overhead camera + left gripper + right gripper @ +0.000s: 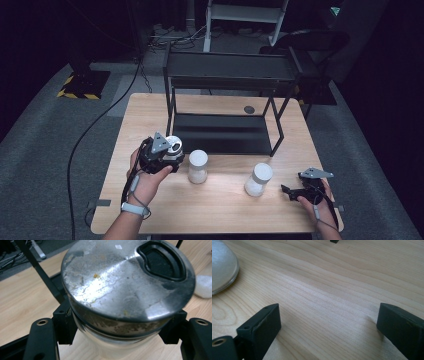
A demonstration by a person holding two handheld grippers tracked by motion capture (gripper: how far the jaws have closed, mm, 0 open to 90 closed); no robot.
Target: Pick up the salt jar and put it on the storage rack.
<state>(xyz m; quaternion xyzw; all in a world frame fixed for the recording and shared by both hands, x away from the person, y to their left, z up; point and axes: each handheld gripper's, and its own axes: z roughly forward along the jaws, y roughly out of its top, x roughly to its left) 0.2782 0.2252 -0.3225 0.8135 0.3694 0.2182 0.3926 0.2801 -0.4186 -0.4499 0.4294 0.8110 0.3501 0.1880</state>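
Left gripper [117, 338]: jaws pinched the glass shaker jar [120, 340] just under its metal lid [125, 277], off the table [150, 107] near its left edge.
Slip risk: the grip was narrow on smooth glass; a tilt could drop it.
Collision risk: the black rack [225, 75] and a white jar [197, 166] stood close.
Right gripper [329, 327]: jaws spread, empty, near the table's right front corner.

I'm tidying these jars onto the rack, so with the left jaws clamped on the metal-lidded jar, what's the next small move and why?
Probably carry the jar forward toward the black rack's lower shelf. The left gripper is shut on it just under the lid, in front of the rack's left end. Two white-lidded jars stand on the table, and the right gripper rests open by the nearer one.
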